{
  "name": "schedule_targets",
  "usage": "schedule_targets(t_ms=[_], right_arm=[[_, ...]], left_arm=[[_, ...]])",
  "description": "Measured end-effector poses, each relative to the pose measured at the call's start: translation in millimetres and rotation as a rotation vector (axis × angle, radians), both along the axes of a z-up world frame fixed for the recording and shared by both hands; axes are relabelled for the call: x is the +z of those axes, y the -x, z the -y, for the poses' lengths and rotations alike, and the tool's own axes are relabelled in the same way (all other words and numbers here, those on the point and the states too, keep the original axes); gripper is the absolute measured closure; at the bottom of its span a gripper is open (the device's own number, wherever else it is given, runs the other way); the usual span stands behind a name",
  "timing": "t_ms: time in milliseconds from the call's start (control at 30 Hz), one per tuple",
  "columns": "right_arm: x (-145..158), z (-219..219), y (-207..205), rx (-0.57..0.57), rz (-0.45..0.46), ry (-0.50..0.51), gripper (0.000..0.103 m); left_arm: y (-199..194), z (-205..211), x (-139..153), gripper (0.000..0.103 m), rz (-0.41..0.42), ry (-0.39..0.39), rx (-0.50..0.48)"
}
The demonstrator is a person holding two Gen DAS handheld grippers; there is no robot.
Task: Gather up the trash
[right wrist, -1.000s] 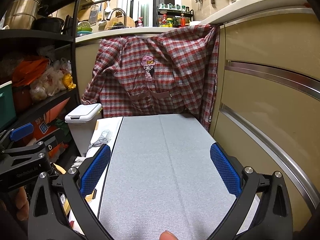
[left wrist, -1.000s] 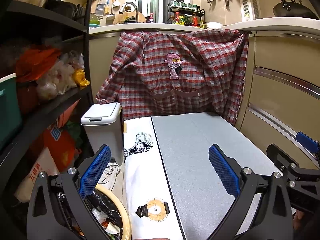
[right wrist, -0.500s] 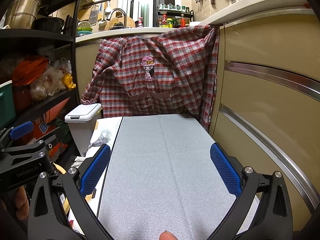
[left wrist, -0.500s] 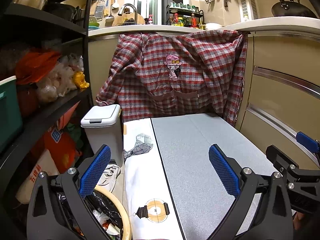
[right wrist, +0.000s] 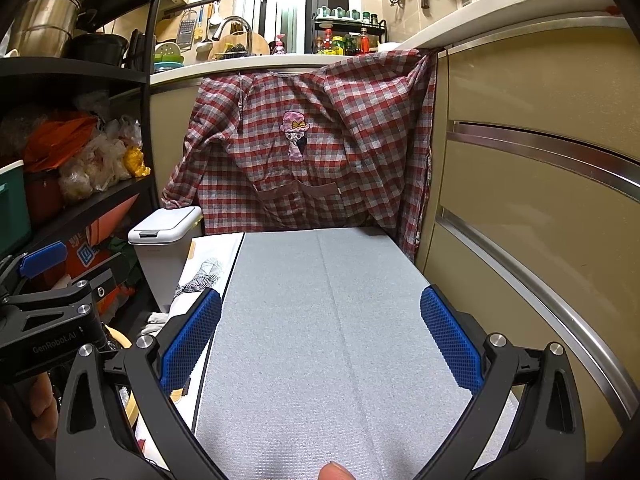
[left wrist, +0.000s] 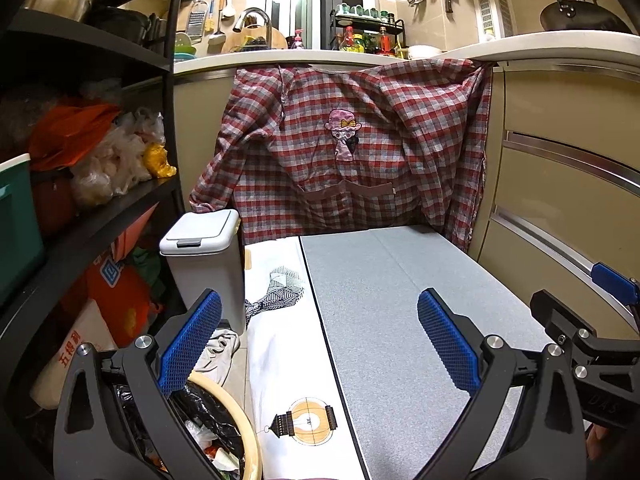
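Note:
My left gripper (left wrist: 320, 344) is open and empty, held above the left edge of a grey mat (left wrist: 400, 312) on the table. Below its left finger stands a round bin with a tan rim (left wrist: 244, 424), lined with a black bag and holding mixed trash (left wrist: 216, 440). My right gripper (right wrist: 320, 344) is open and empty above the same grey mat (right wrist: 320, 320). The left gripper's body shows at the left of the right wrist view (right wrist: 48, 320). The right gripper's body shows at the right of the left wrist view (left wrist: 592, 344). No loose trash shows on the mat.
A white lidded bin (left wrist: 204, 264) stands left of the table beside a white printed cloth (left wrist: 280, 320). A plaid shirt (left wrist: 352, 152) hangs over the counter behind. Black shelves (left wrist: 80, 220) with bags stand at the left. Beige cabinet drawers (right wrist: 540, 200) run along the right.
The left wrist view has shifted slightly, with the scene sitting a little higher and closer. The right gripper has barely moved. Both grippers stay open.

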State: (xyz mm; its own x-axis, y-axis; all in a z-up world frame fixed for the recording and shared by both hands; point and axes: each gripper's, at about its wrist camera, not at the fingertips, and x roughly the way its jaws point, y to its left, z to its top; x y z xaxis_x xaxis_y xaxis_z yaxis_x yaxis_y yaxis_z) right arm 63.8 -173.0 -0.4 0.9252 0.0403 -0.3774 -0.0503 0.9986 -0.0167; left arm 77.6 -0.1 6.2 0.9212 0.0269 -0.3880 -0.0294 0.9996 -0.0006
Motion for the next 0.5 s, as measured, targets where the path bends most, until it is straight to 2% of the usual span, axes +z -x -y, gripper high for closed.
schedule_targets(t_ms=[500], right_arm=[[-0.8, 0.1, -0.7, 0.002, 0.001, 0.005, 0.005]], left_arm=[[-1.0, 3.7, -0.2, 0.008, -0.005, -0.001, 0.002]])
